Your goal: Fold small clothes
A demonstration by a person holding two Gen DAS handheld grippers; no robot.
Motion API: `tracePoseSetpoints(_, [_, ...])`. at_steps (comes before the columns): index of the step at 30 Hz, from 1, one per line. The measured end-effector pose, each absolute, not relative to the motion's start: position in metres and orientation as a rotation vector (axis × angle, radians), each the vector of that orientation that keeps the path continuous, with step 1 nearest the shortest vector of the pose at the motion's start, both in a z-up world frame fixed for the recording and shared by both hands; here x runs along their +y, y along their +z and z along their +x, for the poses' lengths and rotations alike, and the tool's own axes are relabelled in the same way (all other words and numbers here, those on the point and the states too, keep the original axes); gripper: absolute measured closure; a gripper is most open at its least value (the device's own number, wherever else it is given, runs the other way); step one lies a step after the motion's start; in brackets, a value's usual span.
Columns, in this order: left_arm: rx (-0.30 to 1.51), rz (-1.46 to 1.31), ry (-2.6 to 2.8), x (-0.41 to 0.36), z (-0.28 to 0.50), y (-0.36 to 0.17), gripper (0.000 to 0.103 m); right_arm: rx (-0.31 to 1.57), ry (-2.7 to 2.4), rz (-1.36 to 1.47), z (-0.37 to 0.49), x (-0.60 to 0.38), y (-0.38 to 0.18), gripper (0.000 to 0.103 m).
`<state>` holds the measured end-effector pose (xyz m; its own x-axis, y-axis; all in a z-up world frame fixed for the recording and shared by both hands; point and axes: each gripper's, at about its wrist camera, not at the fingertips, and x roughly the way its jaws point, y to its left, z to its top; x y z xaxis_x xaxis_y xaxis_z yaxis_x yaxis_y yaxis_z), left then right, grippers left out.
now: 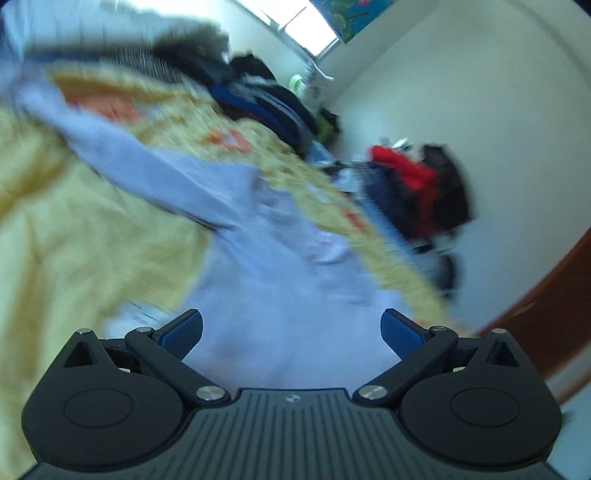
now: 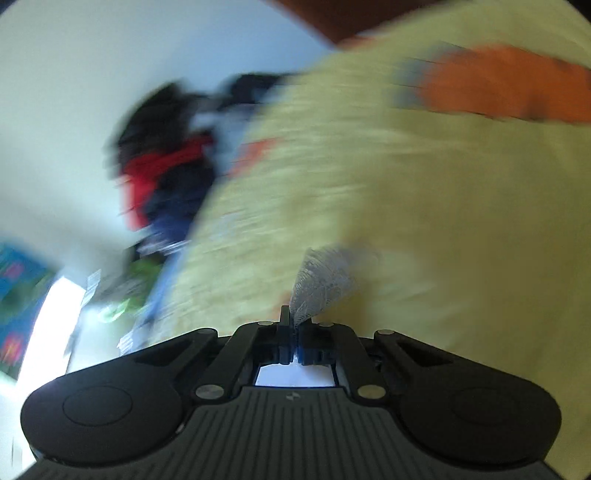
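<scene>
A small pale lilac garment (image 1: 258,236) lies spread on the yellow bedspread (image 1: 74,229), one sleeve stretched toward the upper left. My left gripper (image 1: 291,328) is open just above the garment's near part, its blue pads (image 1: 183,330) wide apart with nothing pressed between them. In the right wrist view my right gripper (image 2: 295,326) is shut on a ribbed edge of the lilac garment (image 2: 323,284), which sticks up from between the fingers over the yellow bedspread (image 2: 406,192). Both views are blurred.
A pile of dark clothes (image 1: 266,96) sits at the far side of the bed. More clothes, red and dark, hang or are heaped by the white wall (image 1: 413,184). A brown wooden edge (image 1: 546,317) runs at the right. A window (image 1: 310,26) is at the back.
</scene>
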<state>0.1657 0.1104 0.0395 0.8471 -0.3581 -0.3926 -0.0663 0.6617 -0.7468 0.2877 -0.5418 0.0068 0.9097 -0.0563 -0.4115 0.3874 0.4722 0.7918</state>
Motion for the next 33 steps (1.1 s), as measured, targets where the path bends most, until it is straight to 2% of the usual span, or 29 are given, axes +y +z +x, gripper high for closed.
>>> tracePoseSetpoints(4, [0.599, -1.182, -0.417, 0.123, 0.182, 0.018, 0.000, 0.397, 0.130, 0.843, 0.302, -0.421, 0.048, 0.096])
tracePoseSetpoints(8, [0.605, -1.266, -0.446, 0.116, 0.178, 0.002, 0.000, 0.533, 0.514, 0.648, 0.300, -0.287, 0.048, 0.096])
tracePoseSetpoints(9, [0.609, -1.270, -0.432, 0.116, 0.176, -0.001, 0.000, 0.588, 0.590, 0.592, 0.297, -0.256, 0.039, 0.086])
tracePoseSetpoints(12, [0.642, -1.265, -0.386, 0.124, 0.170, -0.012, 0.000, 0.804, 0.735, 0.411, 0.284, -0.188, 0.008, 0.078])
tracePoseSetpoints(14, [0.661, -1.265, -0.373, 0.130, 0.166, -0.018, 0.000, 0.853, 0.753, 0.376, 0.275, -0.179, -0.003, 0.072])
tracePoseSetpoints(17, [0.671, -1.269, -0.379, 0.132, 0.164, -0.021, 0.000, 0.910, 0.747, 0.519, 0.274, -0.195, -0.012, 0.055])
tracePoseSetpoints(18, [0.675, -1.265, -0.383, 0.131, 0.165, -0.020, 0.000, 0.929, 0.742, 0.580, 0.269, -0.199, -0.018, 0.054])
tracePoseSetpoints(23, [0.690, -1.257, -0.406, 0.122, 0.171, -0.017, 0.000, 1.076, 0.644, 0.938, 0.282, -0.222, -0.045, 0.055])
tracePoseSetpoints(25, [0.700, -1.243, -0.404, 0.119, 0.167, -0.015, 0.000, 1.114, 0.558, 0.957, 0.286, -0.222, -0.056, 0.058])
tracePoseSetpoints(26, [0.701, -1.241, -0.408, 0.119, 0.165, -0.014, 0.000, 1.127, 0.523, 0.958, 0.287, -0.221, -0.062, 0.063])
tracePoseSetpoints(33, [0.704, -1.260, -0.388, 0.116, 0.156, -0.017, 0.000, 1.175, 0.496, 0.993, 0.303, -0.188, -0.066, 0.060])
